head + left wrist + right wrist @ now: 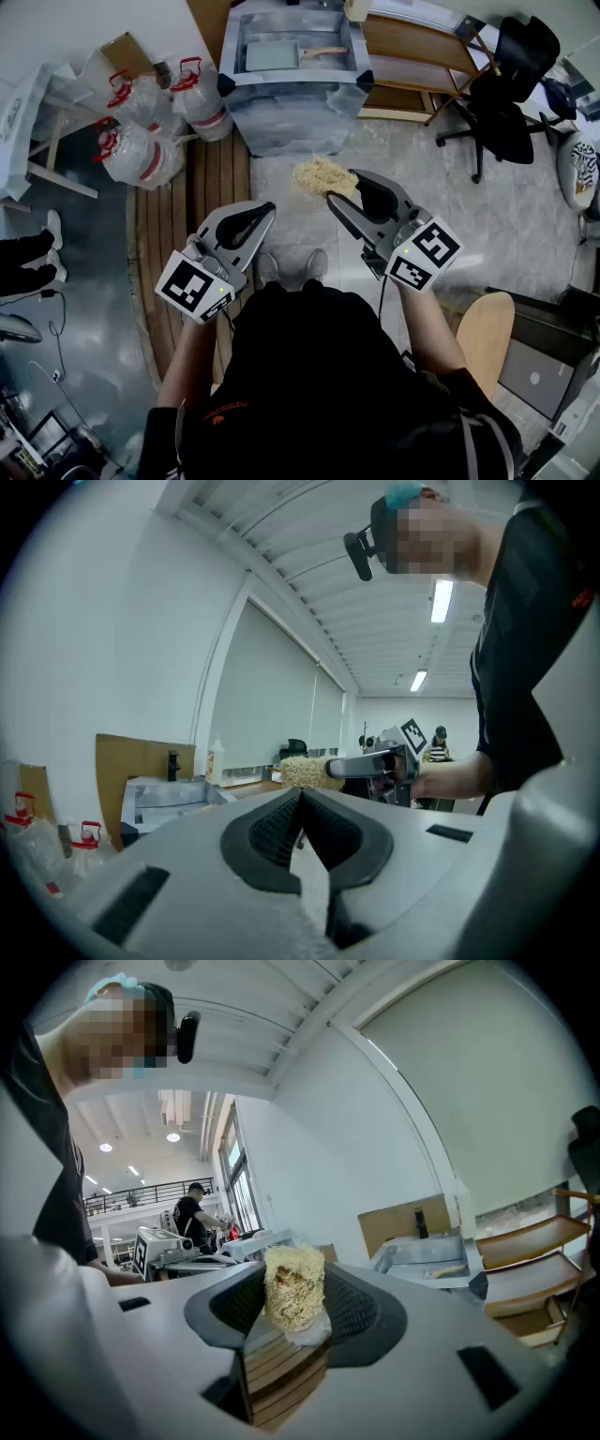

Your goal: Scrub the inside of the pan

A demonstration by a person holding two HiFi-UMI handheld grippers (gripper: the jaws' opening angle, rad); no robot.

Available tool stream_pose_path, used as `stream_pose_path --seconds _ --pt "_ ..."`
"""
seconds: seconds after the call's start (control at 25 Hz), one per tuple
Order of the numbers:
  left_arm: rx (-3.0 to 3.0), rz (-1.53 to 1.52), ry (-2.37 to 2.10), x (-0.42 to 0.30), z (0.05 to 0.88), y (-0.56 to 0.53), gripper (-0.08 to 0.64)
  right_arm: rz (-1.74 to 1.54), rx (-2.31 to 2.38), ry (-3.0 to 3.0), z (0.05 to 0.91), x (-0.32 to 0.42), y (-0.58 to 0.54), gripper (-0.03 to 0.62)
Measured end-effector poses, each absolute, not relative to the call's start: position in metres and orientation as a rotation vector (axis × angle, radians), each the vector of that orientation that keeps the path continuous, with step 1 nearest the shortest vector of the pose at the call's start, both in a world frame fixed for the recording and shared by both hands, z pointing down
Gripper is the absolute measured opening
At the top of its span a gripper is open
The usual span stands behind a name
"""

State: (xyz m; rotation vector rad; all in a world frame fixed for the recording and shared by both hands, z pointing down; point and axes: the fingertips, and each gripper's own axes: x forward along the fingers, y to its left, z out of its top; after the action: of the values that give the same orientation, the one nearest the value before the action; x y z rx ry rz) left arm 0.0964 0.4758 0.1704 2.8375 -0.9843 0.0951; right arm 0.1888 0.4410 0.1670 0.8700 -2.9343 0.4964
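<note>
Right gripper clamped on scrubber, left gripper closed on nothing — pan at its 11 o'clock, handle toward 3, right looks marginally nearer.

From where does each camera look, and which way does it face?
Head view: on the person's head, facing steeply down at the left gripper, right gripper, torso, and the sink holding the pan.
Left gripper view: on the left gripper, along its shut jaws, toward the sink; forearm shows.
Right gripper view: on the right gripper, along jaws shut on the scrubber; shirt shows.
Shared: both gripper views show the sink.
</note>
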Motion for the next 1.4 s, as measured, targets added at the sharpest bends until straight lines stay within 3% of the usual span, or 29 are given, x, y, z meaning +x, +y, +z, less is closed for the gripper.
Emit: stream_pose_path --seconds 0.76,1.4 --pt "2.868 0.08 -1.016 0.154 0.16 0.469 0.017 0.479 0.887 -3.027 0.151 0.262 0.43 0.193" --pt "2.857 -0.027 -0.976 0.161 0.162 0.414 0.017 0.452 0.894 -3.021 0.151 0.283 0.382 0.193"
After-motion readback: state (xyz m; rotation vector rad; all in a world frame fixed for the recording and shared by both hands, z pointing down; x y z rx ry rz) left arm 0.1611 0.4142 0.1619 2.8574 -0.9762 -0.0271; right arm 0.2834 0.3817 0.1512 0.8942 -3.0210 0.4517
